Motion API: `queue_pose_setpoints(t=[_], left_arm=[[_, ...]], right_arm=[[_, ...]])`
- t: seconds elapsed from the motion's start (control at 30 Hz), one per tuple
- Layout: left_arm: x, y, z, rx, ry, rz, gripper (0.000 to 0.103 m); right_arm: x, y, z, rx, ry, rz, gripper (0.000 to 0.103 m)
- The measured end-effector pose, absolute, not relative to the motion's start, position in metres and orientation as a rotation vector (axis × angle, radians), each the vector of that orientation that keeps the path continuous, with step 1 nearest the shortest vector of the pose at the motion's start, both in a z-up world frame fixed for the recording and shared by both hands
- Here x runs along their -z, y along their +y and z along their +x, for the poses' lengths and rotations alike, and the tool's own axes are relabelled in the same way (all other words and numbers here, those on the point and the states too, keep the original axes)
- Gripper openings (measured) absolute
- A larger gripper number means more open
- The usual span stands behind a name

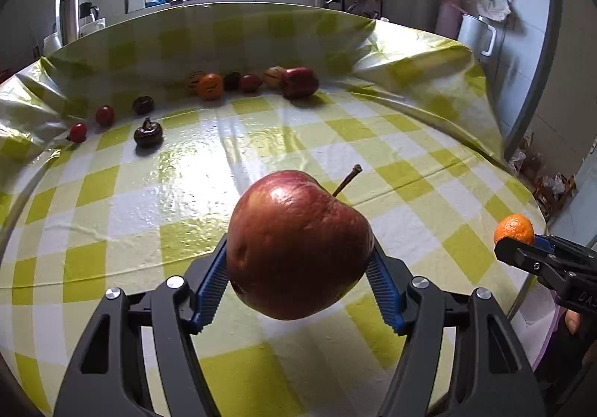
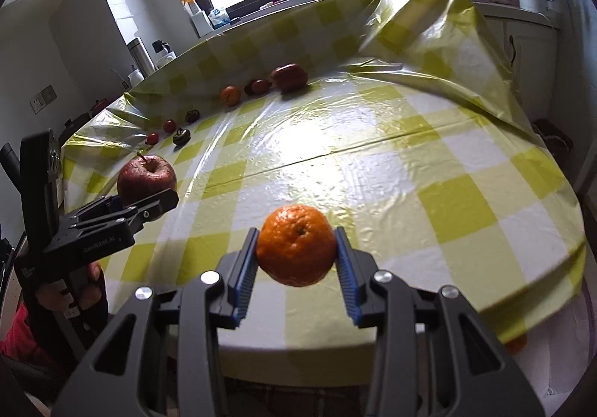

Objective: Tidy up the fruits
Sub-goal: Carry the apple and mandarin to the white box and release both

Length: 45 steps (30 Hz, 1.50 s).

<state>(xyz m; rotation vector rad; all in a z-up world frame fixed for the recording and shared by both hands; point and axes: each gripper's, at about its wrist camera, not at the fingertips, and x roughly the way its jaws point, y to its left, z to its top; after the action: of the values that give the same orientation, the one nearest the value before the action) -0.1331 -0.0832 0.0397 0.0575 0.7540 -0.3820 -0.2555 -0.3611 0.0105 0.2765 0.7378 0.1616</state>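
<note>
Blue ribbed pads [image 1: 212, 279] of the left gripper [image 1: 298, 279] clamp the apple [image 1: 298, 245] above the checked tablecloth [image 1: 112, 200]. Right gripper [image 2: 297, 260] clasps the mandarin [image 2: 296, 244] likewise (both lifted clear, probably for carrying to the far row of fruit [image 1: 253, 81]).

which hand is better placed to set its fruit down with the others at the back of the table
Left, probably. Its tool holds the apple over the table, nearer the row with the other apple. The right tool holds the orange back at the near edge.

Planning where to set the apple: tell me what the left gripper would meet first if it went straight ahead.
Bare tablecloth lies ahead of the left gripper and its apple; the first thing is probably the fruit row at the far fold, though depth is uncertain.
</note>
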Motion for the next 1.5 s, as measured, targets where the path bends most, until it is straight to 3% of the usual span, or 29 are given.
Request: queue_pose_setpoints(t=[0.37,0.6,0.87,1.17,1.37,1.5], left_arm=[[-0.053,-0.169,-0.194,0.578,0.702,0.208,0.066],[-0.04,-0.248,-0.256,0.89,0.69,0.358,0.066],[0.039,-0.344,-0.298,1.144,0.893,0.605,0.066],[0.16,-0.437,-0.287,1.039,1.156,0.917,0.066],[0.2,-0.469,-0.271,0.968,1.278,0.955,0.066],[0.201,-0.476,-0.277,0.978,1.258,0.981,0.066]], right_arm=[[0.014,-0.452,-0.337,-0.013,0.717,0.351,0.04],[0.061,-0.506,-0.372,0.14,0.881,0.328,0.04],[0.135,-0.552,-0.367,0.275,1.171,0.188,0.04],[0.209,-0.583,-0.331,0.191,1.528,0.027,0.04],[0.24,-0.58,-0.318,0.152,1.651,-0.04,0.04],[0.246,-0.579,-0.316,0.151,1.663,-0.016,0.04]])
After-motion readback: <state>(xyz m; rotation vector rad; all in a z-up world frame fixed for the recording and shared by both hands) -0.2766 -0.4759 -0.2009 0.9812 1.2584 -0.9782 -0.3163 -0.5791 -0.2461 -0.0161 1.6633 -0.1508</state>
